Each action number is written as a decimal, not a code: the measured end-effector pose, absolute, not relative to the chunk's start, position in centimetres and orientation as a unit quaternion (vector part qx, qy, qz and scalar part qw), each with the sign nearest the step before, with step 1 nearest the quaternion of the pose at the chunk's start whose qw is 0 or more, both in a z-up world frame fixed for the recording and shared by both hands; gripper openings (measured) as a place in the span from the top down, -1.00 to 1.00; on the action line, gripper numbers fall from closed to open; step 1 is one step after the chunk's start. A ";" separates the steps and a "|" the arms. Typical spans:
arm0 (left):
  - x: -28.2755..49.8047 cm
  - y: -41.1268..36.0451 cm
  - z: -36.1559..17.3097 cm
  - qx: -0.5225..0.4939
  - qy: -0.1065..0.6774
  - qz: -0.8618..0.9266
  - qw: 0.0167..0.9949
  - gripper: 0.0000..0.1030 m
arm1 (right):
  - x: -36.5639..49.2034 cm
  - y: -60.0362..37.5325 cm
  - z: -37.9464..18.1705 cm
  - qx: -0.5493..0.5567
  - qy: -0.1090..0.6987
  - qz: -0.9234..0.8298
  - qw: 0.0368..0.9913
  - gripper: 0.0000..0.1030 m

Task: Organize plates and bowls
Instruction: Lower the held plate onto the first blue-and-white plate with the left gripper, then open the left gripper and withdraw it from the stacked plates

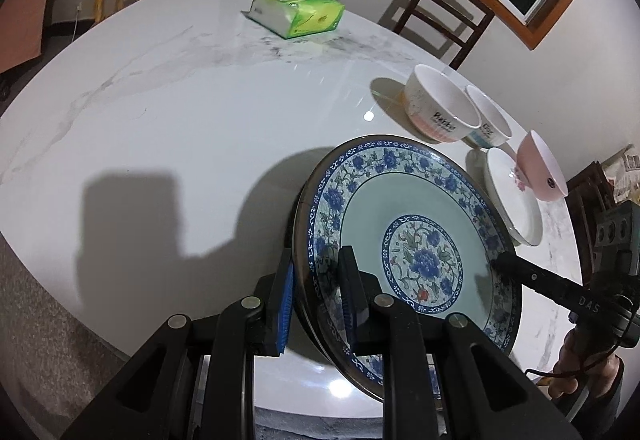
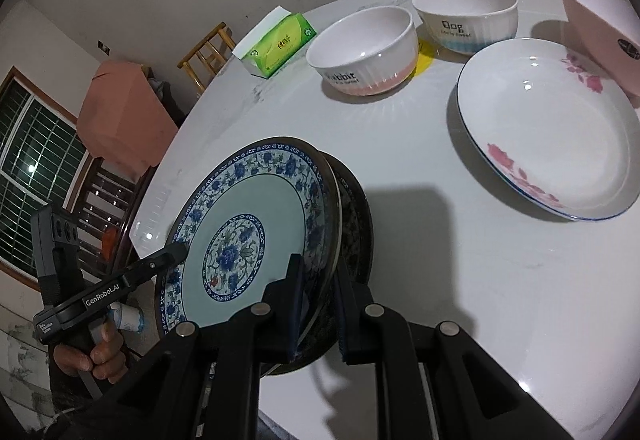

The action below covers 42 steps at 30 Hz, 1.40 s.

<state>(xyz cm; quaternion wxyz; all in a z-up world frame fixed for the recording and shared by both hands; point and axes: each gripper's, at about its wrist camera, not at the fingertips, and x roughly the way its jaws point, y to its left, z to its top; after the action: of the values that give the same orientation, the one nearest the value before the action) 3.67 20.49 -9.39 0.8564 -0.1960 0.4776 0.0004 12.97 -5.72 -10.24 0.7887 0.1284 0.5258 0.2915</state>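
Observation:
A blue floral plate [image 1: 412, 236] [image 2: 256, 232] is held tilted above the marble table [image 1: 180, 127] [image 2: 440, 248]. My left gripper [image 1: 316, 292] is shut on its near rim. My right gripper [image 2: 318, 304] is shut on the opposite rim, and its finger shows in the left wrist view [image 1: 516, 268]. A white plate with pink flowers [image 1: 512, 195] [image 2: 556, 131] lies flat to the right. A "Rabbit" bowl [image 1: 440, 103] [image 2: 364, 47], a "Dog" bowl [image 1: 488, 119] [image 2: 466, 15] and a pink bowl [image 1: 540, 167] [image 2: 600, 35] stand behind it.
A green tissue pack [image 1: 298, 9] [image 2: 276, 43] lies at the table's far side. Wooden chairs [image 1: 440, 11] [image 2: 204, 51] stand around the table. The table edge [image 1: 100, 320] runs close below my left gripper. A dark rim [image 2: 356, 224] shows behind the blue plate.

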 end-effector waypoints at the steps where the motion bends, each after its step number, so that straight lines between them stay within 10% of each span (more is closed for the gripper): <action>1: 3.9 20.6 -9.7 -0.198 0.479 0.001 0.855 0.65 | 13.2 -5.5 -10.3 0.128 0.526 0.290 0.789 0.72; 33: 4.6 20.1 -11.4 -0.161 0.489 0.024 0.857 0.68 | 12.6 -1.0 -9.8 -0.037 0.512 0.243 0.823 0.30; 42: 4.3 19.9 -10.1 -0.141 0.470 0.060 0.869 0.17 | 12.5 -0.7 -9.9 -0.065 0.511 0.225 0.827 0.20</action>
<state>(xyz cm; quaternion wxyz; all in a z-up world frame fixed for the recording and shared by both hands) 4.25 19.92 -10.12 0.8692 -0.1410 0.4702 0.0599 12.48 -0.65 -9.85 0.8271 -0.0655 0.5107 0.2254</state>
